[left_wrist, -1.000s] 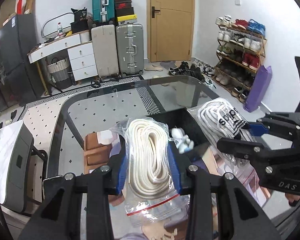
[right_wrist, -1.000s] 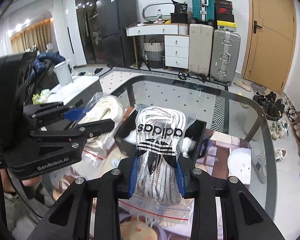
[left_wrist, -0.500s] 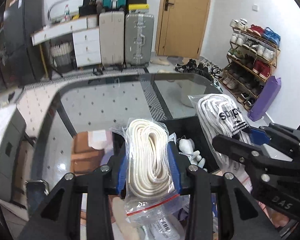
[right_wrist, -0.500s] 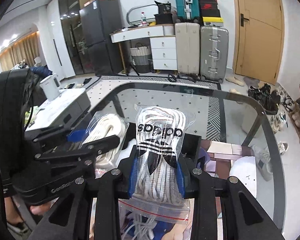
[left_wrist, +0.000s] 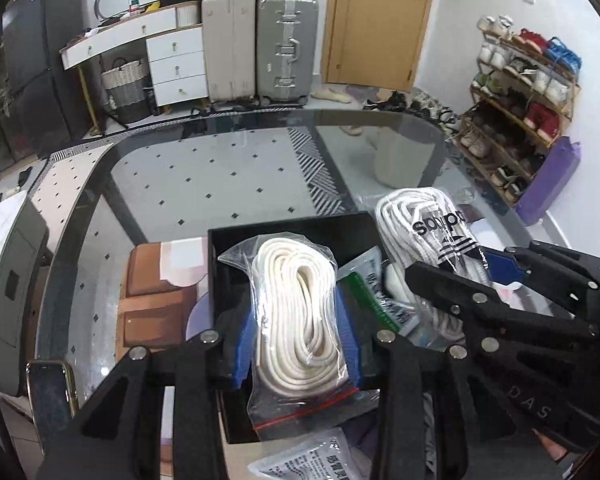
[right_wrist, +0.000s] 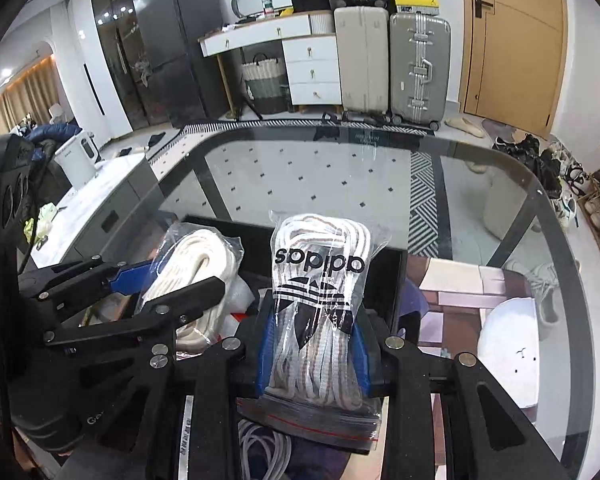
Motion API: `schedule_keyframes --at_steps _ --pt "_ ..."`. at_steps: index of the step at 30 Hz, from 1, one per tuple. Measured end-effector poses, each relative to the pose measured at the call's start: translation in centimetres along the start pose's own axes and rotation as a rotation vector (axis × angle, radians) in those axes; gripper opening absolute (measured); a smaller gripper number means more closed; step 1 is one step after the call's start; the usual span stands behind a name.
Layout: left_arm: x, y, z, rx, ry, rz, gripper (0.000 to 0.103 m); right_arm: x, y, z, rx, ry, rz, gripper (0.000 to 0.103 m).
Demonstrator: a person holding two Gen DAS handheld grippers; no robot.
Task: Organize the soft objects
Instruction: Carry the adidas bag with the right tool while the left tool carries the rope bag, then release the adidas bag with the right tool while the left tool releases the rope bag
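Presently, left gripper [left_wrist: 296, 344] pinching clear zip bag of coiled cream rope [left_wrist: 296, 312], long axis lying along the fingers, over open black box [left_wrist: 288, 232] on glass table [left_wrist: 204, 176], right gripper [right_wrist: 312, 356] pinching logo-printed zip bag of white laces [right_wrist: 320, 300], likewise pointing forward, just beside.

Bright, sharp frames (fisheye-bent, dark corners)

Lived-in home, suitcases [left_wrist: 256, 48] by a door [left_wrist: 376, 20], shoe rack [left_wrist: 520, 96] (full), fridge [right_wrist: 172, 48], glass table [left_wrist: 204, 176]
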State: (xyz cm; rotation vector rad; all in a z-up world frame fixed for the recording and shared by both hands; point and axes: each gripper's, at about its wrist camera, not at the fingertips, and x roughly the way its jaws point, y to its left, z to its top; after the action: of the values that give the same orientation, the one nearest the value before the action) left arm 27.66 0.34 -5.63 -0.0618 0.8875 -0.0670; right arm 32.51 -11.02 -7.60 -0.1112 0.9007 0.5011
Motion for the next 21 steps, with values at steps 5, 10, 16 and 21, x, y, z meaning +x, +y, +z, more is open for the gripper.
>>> schedule_keyframes --at_steps 5,10,16,21 --pt "0.2 0.2 -0.3 -0.014 0.006 -0.014 0.036 0.4 -0.1 -0.2 0.003 0.001 0.012 0.032" --pt "0.1 0.2 -0.2 -0.014 0.001 -0.015 0.038 0.5 -0.3 -0.2 0.022 0.007 0.034 0.035" --pt "-0.3 0.4 -0.2 -0.012 -0.011 -0.033 0.046 -0.1 -1.2 -0.5 0.061 0.013 0.063 0.042" --pt "-0.9 0.4 0.0 -0.018 -0.022 -0.016 0.063 -1.1 -1.9 -0.7 0.068 0.006 0.078 0.046"
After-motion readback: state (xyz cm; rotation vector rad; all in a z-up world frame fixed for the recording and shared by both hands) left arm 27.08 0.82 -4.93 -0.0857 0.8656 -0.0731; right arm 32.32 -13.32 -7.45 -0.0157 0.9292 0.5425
